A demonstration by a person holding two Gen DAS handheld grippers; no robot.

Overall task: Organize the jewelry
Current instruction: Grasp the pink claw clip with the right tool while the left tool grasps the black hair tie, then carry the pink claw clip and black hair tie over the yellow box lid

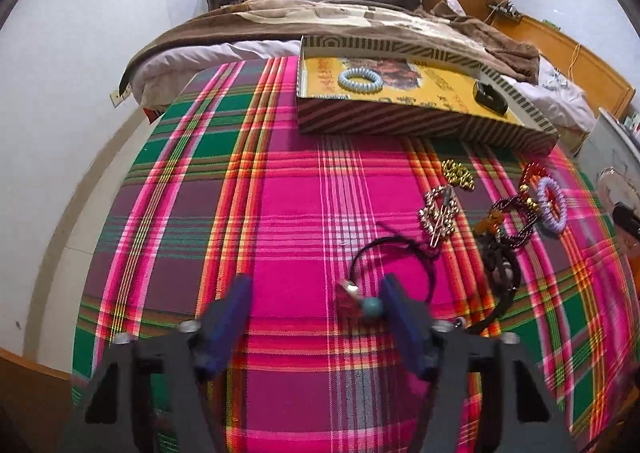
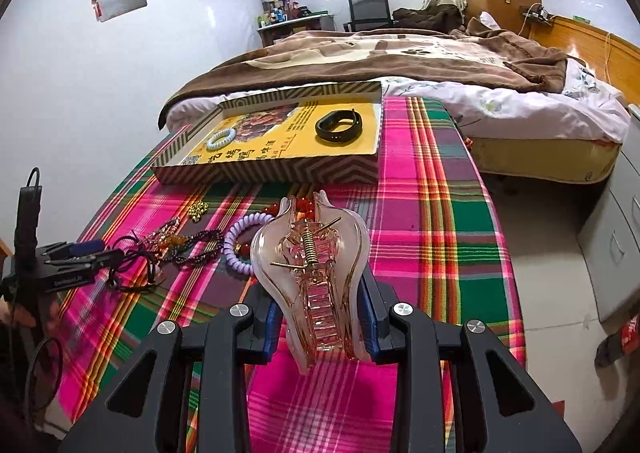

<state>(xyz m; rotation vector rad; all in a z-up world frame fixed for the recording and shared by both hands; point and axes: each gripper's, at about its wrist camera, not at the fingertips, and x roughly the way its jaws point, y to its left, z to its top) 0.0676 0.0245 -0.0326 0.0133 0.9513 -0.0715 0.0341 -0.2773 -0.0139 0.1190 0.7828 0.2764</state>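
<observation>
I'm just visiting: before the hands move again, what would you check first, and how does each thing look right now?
1. Right gripper firmly holds the pink hair claw: ok, pads press both its sides.
2. Left gripper is lined up on the black cord necklace: ok, its pendant sits between the open fingers.
3. Pendant gripped: not ok, pads not pressing it.
4. Free room in the striped box: ok, it holds only a blue coil tie and a black wristband.
5. Cord free of neighbouring jewelry: cannot tell.
</observation>
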